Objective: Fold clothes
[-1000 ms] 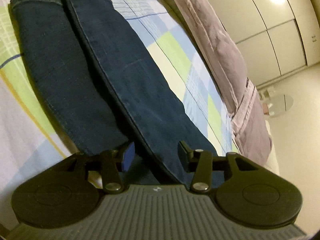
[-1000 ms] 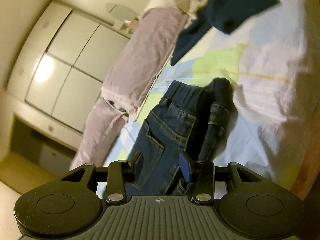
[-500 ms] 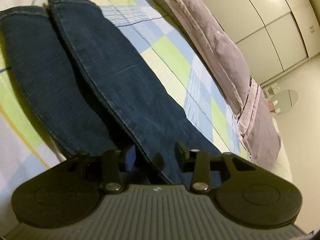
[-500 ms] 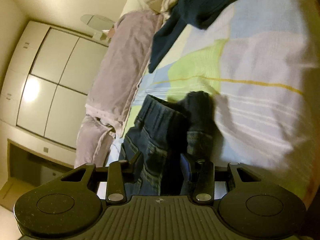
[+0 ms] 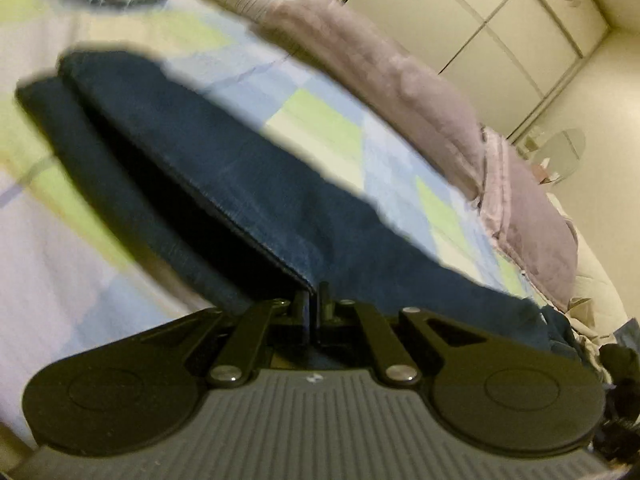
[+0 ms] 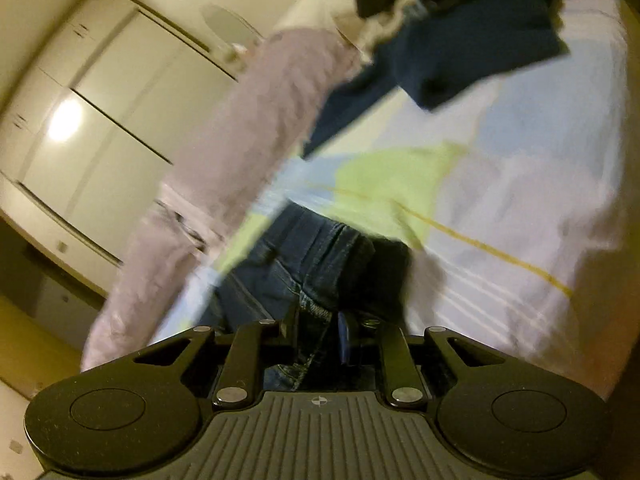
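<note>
Denim jeans (image 5: 248, 184) clamped by left claw (image 5: 313, 300) and right claw (image 6: 318, 334), both low.

Checked bed (image 5: 320, 128) — jeans (image 5: 224, 168), mauve quilt (image 5: 384, 76), dark clothes (image 6: 472, 56).

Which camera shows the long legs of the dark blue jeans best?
The left wrist view: both legs of the dark blue denim jeans stretch away across the checked bedsheet. The right wrist view shows only their waistband and pocket end, bunched near the jaws.
</note>
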{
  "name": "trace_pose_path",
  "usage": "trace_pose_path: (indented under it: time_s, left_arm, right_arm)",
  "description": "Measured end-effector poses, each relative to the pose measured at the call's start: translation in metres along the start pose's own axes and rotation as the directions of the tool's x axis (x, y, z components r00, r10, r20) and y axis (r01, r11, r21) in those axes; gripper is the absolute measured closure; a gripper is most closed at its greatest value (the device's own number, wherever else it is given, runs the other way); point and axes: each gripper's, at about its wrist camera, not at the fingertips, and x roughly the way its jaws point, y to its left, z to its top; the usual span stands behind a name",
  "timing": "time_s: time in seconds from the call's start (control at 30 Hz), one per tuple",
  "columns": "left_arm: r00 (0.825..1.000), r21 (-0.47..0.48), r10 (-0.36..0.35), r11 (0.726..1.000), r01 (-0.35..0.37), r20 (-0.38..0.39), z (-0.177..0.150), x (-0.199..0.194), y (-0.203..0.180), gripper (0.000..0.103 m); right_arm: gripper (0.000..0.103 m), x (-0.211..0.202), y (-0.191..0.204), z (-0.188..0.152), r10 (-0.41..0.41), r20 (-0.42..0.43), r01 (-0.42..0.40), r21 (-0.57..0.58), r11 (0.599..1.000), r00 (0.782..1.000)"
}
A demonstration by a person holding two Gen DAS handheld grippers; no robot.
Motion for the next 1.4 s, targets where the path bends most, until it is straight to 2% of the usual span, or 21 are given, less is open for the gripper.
trace_pose_path:
  time_s: [0.1,0.13,0.2,0.23,0.27,0.37,0.47,0.53,0.67,0.73,0.77,0.8,0.83,0.9,0.93,1.2,1.27,1.3,1.33,1.37,1.4]
  left_arm:
    - [0.998,0.035,-0.018,0.999,0.016,0.055,-0.002,-0.011,-0.006,0.102]
    - [0.999,0.035,-0.01,0.999,0.008,0.05,-0.004,-0.011,-0.005,0.102]
    - [1.0,0.032,0.011,0.999,-0.012,0.03,-0.011,-0.01,-0.002,0.102]
    - [1.0,0.031,0.021,0.999,-0.021,0.02,-0.014,-0.01,0.0,0.102]
    - [0.999,0.029,0.031,0.999,-0.031,0.01,-0.018,-0.009,0.001,0.102]
    - [0.998,0.043,0.004,0.999,-0.006,0.055,-0.01,-0.018,-0.005,0.102]
    - [0.999,0.088,0.034,0.995,-0.035,0.021,-0.013,-0.006,-0.005,0.101]
    - [0.998,0.08,0.065,0.995,-0.064,-0.013,-0.023,0.005,-0.002,0.1]
    - [0.998,0.059,0.062,0.996,-0.061,-0.012,-0.02,-0.002,-0.001,0.099]
    - [0.998,0.049,0.06,0.997,-0.059,-0.01,-0.018,-0.006,-0.001,0.097]
    - [0.998,0.044,0.058,0.997,-0.058,-0.01,-0.017,-0.008,-0.001,0.096]
    - [0.998,0.038,0.057,0.998,-0.057,-0.009,-0.016,-0.01,-0.001,0.09]
    - [0.998,0.02,0.057,0.998,-0.057,-0.002,-0.014,-0.013,0.003,0.083]
    - [0.998,-0.021,0.057,0.998,-0.057,0.012,-0.008,-0.018,0.012,0.079]
    - [0.998,-0.042,0.057,0.998,-0.056,0.019,-0.005,-0.021,0.016,0.079]
    - [0.982,-0.193,0.157,0.972,-0.134,0.106,0.038,-0.019,0.074,0.078]
    - [0.977,-0.242,0.175,0.96,-0.142,0.123,0.048,-0.015,0.089,0.086]
    - [0.975,-0.257,0.184,0.955,-0.148,0.125,0.051,-0.014,0.092,0.102]
    - [0.976,-0.262,0.18,0.955,-0.142,0.126,0.054,-0.017,0.094,0.103]
    - [0.974,-0.246,0.164,0.961,-0.122,0.158,0.053,-0.024,0.088,0.103]
    - [0.969,-0.182,0.156,0.976,-0.121,0.194,0.051,-0.034,0.077,0.103]
  right_arm:
    - [0.086,-0.013,0.007,0.004,0.064,0.042,-0.063,-0.018,0.998,0.997]
    - [0.086,-0.012,0.005,0.005,0.055,0.038,-0.054,-0.02,0.998,0.998]
    - [0.086,0.001,-0.005,0.001,-0.032,-0.018,0.032,0.007,0.999,0.999]
    - [0.086,0.004,-0.013,-0.003,-0.051,-0.035,0.052,0.037,0.998,0.998]
    - [0.086,0.002,-0.015,-0.004,-0.036,-0.027,0.038,0.053,0.998,0.999]
    - [0.086,-0.012,-0.008,0.002,0.046,0.016,-0.047,0.073,0.996,0.999]
    - [0.086,-0.007,-0.009,-0.001,-0.009,-0.016,0.009,0.033,0.999,1.0]
    - [0.087,0.001,-0.014,-0.007,-0.064,-0.044,0.064,0.001,0.998,0.997]
    - [0.086,0.0,-0.011,-0.014,-0.073,-0.028,0.072,-0.03,0.997,0.997]
    - [0.082,-0.004,0.0,-0.013,-0.117,-0.037,0.114,-0.081,0.99,0.992]
    - [0.059,-0.008,0.007,-0.013,-0.167,-0.018,0.164,-0.118,0.979,0.986]
    - [0.049,-0.013,0.015,-0.014,-0.222,0.013,0.221,-0.155,0.963,0.975]
    - [0.049,-0.019,0.024,-0.016,-0.262,0.069,0.271,-0.195,0.943,0.963]
    - [0.049,-0.031,0.042,-0.02,-0.318,0.204,0.366,-0.269,0.891,0.926]
    - [0.049,-0.03,0.045,-0.023,-0.321,0.223,0.377,-0.287,0.881,0.92]
    - [0.049,0.009,0.053,-0.045,-0.269,0.175,0.317,-0.375,0.871,0.947]
    - [0.049,0.019,0.055,-0.051,-0.257,0.162,0.301,-0.397,0.867,0.953]
    - [0.049,0.024,0.054,-0.053,-0.263,0.161,0.306,-0.403,0.862,0.951]
    - [0.049,0.027,0.053,-0.054,-0.276,0.164,0.32,-0.413,0.853,0.947]
    - [0.049,0.029,0.053,-0.054,-0.289,0.168,0.334,-0.426,0.841,0.942]
    - [0.049,0.032,0.055,-0.053,-0.308,0.17,0.351,-0.438,0.827,0.936]
